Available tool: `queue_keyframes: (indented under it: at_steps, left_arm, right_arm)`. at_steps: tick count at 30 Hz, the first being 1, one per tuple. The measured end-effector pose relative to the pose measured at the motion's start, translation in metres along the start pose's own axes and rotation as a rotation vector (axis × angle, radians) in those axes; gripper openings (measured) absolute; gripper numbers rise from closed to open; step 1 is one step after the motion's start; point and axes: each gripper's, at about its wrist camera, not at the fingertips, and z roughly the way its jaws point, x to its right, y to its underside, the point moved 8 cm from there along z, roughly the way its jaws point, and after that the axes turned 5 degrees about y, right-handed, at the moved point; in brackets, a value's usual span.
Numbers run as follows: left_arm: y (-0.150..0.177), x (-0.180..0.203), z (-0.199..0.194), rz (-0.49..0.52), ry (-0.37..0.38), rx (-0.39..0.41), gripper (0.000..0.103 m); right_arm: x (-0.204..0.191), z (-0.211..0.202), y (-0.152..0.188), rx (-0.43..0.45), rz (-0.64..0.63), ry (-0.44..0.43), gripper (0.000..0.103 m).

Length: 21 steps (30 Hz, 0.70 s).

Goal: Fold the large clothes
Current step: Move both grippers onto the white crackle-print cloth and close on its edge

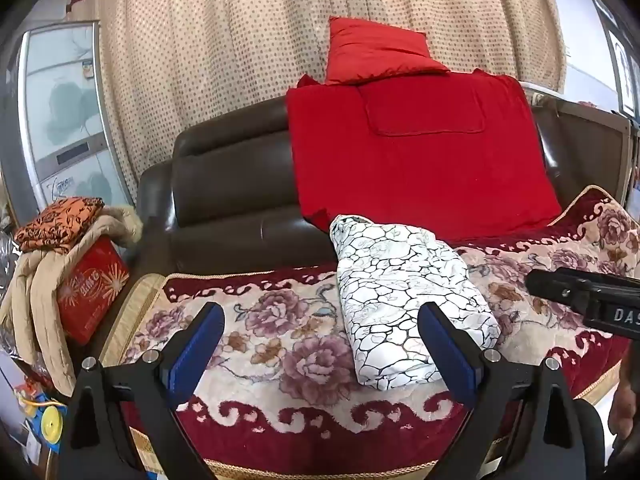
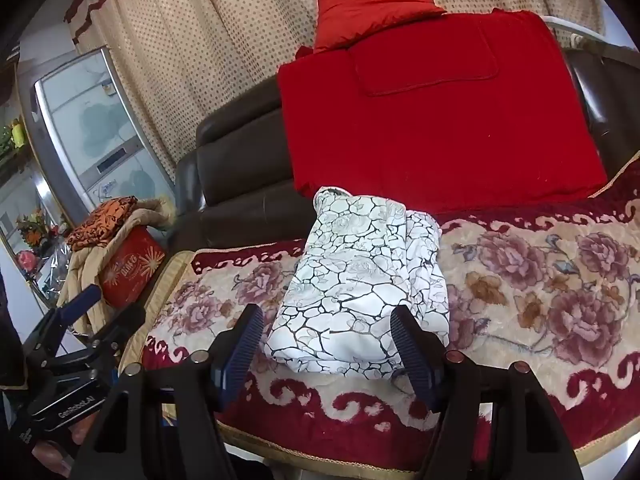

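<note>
While both tools (image 2: 326, 354) gape, folded white garment (image 2: 360, 284) lies just ahead

Right gripper (image 2: 326, 354) hangs wide open over the folded garment (image 2: 360, 280) on the floral blanket (image 2: 540, 280); left gripper (image 2: 86, 312) sits far left.

Brown leather sofa (image 1: 224, 184) draped with red blanket (image 1: 420, 160), red pillow (image 1: 376, 50) above; floral rug (image 1: 280, 344) on seat; red box (image 1: 90, 288), possibly a gift carton, at left.
</note>
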Motion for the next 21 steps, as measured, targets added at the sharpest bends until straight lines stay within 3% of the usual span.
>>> queue_keyframes:
  at_steps: [5,10,12,21]
  left_arm:
    - [0.008,0.005,-0.007,0.024,0.005,0.012,0.097]
    - [0.03,-0.005,-0.01,0.019,0.002,0.023,0.097]
    - [0.01,-0.008,0.002,-0.003,-0.013,-0.014,0.097]
    - [0.012,-0.015,0.004,-0.023,-0.03,-0.026,0.097]
  right_arm:
    - [-0.003,0.0,0.007,0.007,0.007,-0.002,0.07]
    - [-0.001,-0.011,-0.009,0.01,0.015,-0.005,0.07]
    - [-0.004,-0.015,-0.009,0.019,0.009,0.001,0.07]
    - [-0.011,-0.009,-0.002,0.009,-0.003,0.003,0.07]
